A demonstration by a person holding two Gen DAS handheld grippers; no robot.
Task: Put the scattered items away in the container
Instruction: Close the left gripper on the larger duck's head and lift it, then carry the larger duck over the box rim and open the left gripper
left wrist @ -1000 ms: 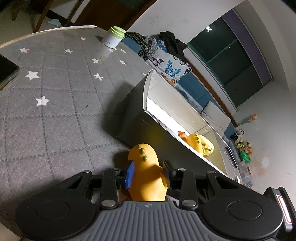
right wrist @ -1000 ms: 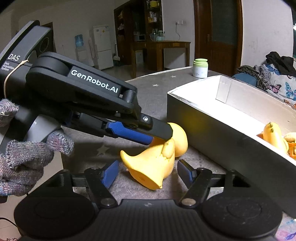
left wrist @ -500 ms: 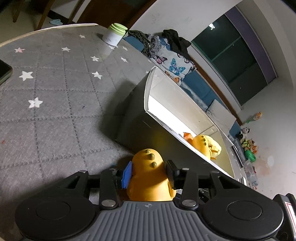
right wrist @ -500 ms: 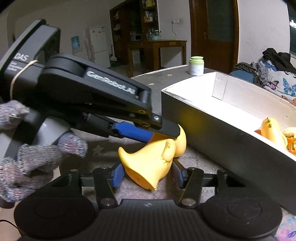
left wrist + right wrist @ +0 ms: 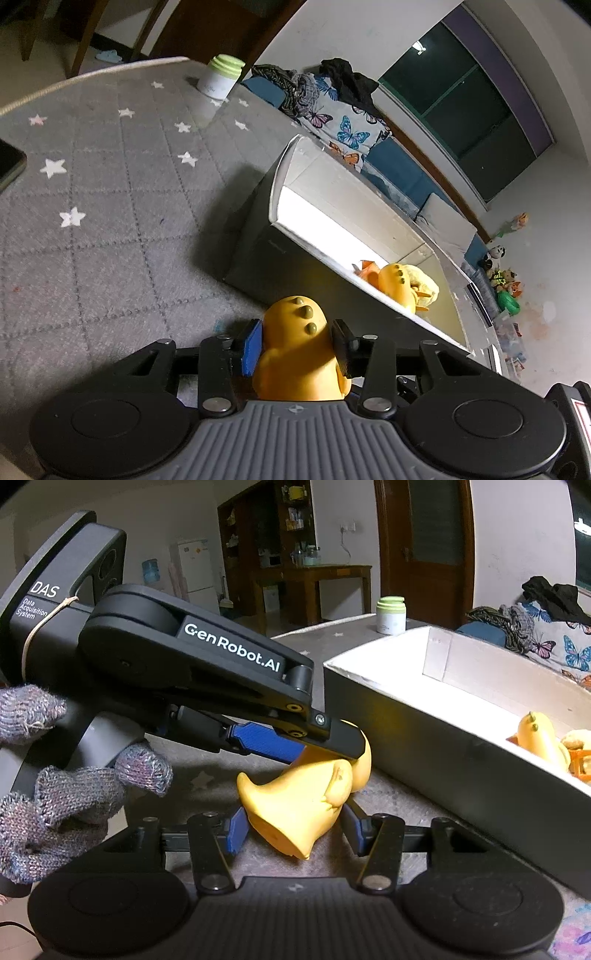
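Grippers taking two yellow toys beside the box.

Left gripper (image 5: 297, 343) is clamped on an upright yellow toy (image 5: 301, 354) near the box (image 5: 255, 236) wall; the right gripper (image 5: 293, 829) straddles a second toy (image 5: 295, 808) lying on the mat (image 5: 110, 206), fingers close on both sides (full contact cannot be told). Judged best practice: close squarely on the second toy's body, lift both clear of the rim, then release beside the toys already inside.
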